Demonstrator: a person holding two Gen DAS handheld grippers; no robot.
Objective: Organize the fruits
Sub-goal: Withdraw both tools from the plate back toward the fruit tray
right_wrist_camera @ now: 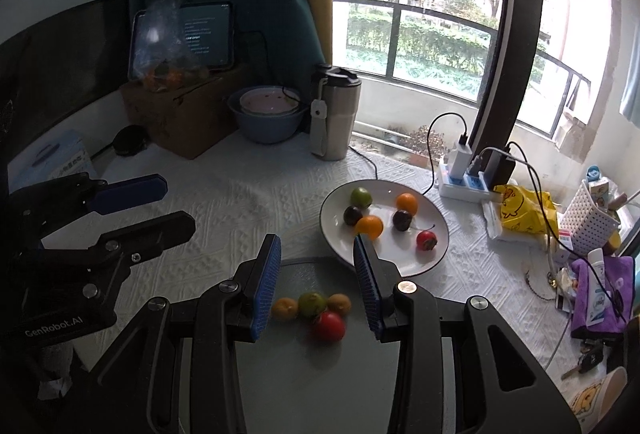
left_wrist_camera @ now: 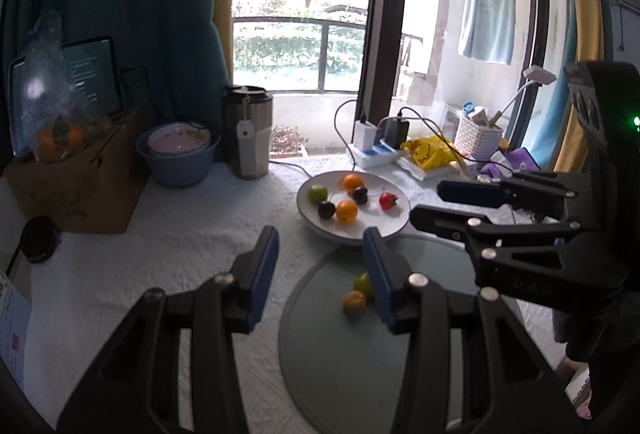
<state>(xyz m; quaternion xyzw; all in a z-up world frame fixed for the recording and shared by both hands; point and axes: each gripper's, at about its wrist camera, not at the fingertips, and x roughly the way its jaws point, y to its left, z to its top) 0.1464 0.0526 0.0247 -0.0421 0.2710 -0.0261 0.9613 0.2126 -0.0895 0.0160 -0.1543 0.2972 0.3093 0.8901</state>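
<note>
At far left a box (right_wrist_camera: 180, 118) with a bag (right_wrist_camera: 168, 46) and tablet (right_wrist_camera: 200, 34) is seen, then a bowl (right_wrist_camera: 266, 122) and a flask (right_wrist_camera: 334, 114). The left gripper (left_wrist_camera: 320, 274) is held partly open over the white cloth (right_wrist_camera: 248, 202), nothing between its jaws. Right of it, the right gripper (right_wrist_camera: 316, 282) is held partly open and empty above the grey plate (right_wrist_camera: 312, 374), where four fruits (right_wrist_camera: 312, 308) are clustered. Six more fruits (right_wrist_camera: 380, 214) are spread on the white plate (right_wrist_camera: 424, 262) beyond. A power strip (right_wrist_camera: 464, 182) and basket (right_wrist_camera: 588, 218) are set at far right.
</note>
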